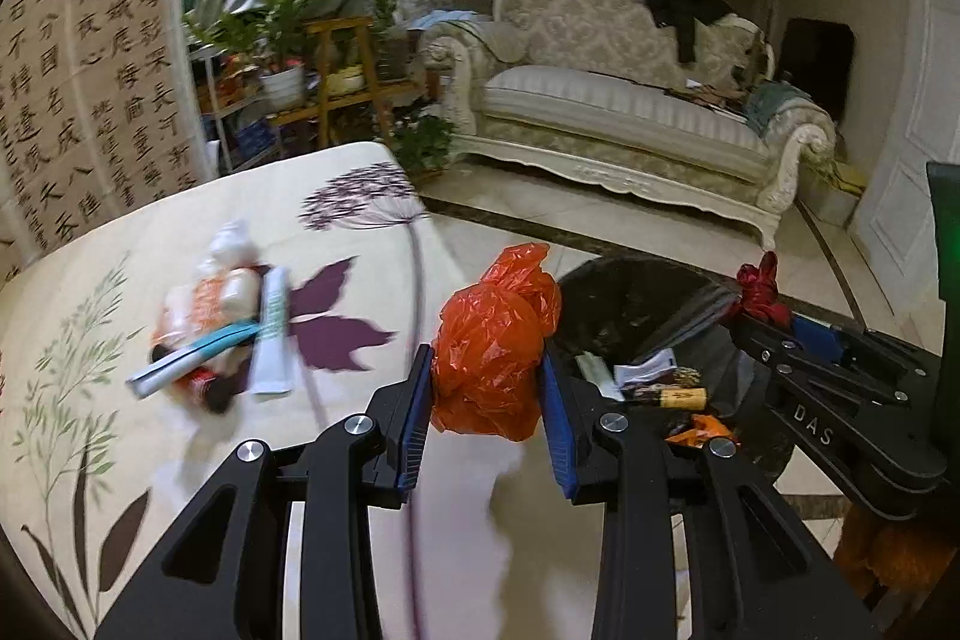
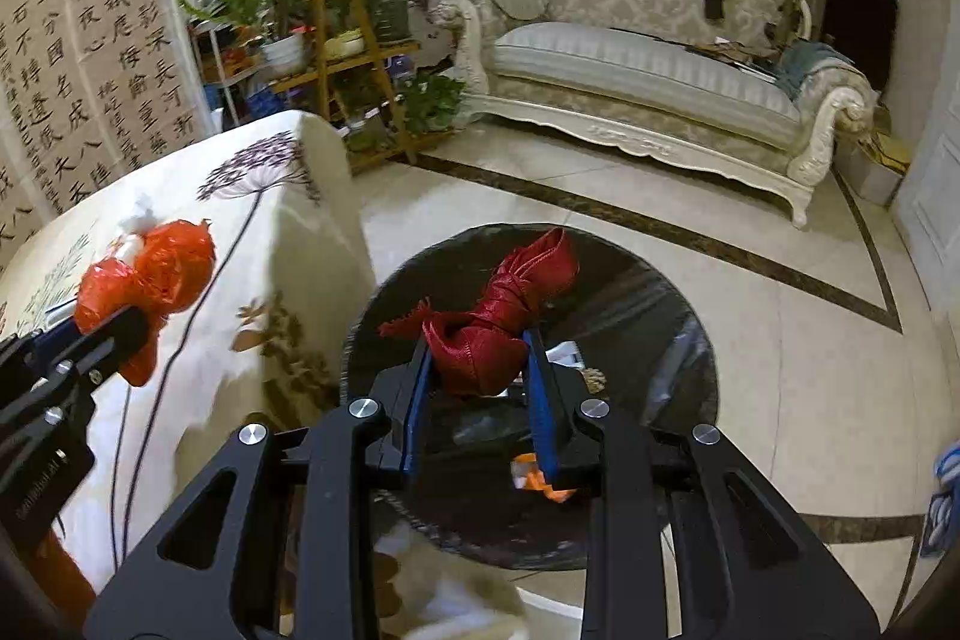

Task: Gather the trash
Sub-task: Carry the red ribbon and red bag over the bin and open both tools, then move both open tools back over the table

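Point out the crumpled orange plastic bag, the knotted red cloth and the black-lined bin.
crumpled orange plastic bag [image 1: 489, 346], left wrist view, its bulging middle
knotted red cloth [image 2: 498, 334], right wrist view, its knot
black-lined bin [image 2: 678, 316], right wrist view, inner liner wall

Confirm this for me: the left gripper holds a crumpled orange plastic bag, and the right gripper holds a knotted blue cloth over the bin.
One detail is wrong: the cloth in the right gripper is dark red, not blue, as the right wrist view shows. The rest stands: the left gripper holds the orange plastic bag, and the cloth hangs over the bin.

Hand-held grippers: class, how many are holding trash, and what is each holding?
2. Left hand-held gripper clamps a crumpled orange plastic bag by the table; right hand-held gripper clamps a knotted red wrapper above the black-lined bin.
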Action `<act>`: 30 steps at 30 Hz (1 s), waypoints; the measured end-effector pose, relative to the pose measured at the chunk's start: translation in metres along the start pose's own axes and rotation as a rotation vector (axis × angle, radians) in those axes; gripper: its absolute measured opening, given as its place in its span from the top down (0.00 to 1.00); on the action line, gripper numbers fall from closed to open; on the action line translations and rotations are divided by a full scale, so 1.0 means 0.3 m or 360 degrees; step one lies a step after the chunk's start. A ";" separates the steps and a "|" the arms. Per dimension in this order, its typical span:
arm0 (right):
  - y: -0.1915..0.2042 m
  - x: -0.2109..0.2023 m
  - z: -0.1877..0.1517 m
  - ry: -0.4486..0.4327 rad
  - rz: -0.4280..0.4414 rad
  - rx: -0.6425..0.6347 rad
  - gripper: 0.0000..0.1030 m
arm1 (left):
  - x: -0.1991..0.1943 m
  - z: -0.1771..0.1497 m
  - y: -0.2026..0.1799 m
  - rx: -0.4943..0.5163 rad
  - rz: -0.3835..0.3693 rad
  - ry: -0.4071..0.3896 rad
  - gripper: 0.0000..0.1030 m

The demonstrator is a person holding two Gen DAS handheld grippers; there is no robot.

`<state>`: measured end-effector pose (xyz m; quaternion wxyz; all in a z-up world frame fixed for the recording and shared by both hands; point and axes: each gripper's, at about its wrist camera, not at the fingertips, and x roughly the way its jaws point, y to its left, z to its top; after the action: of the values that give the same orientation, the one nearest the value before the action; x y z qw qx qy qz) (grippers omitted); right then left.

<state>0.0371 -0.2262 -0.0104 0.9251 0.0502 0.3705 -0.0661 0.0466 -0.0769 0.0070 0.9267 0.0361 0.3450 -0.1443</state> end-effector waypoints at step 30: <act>-0.175 0.113 0.004 0.0044 -0.0094 0.0154 0.55 | 0.170 0.045 -0.175 0.0143 0.0032 0.0080 0.30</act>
<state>0.0540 -0.2810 -0.0353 0.9141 0.0849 0.3808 -0.1107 0.0765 -0.1418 -0.0143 0.9167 0.0848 0.3608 -0.1495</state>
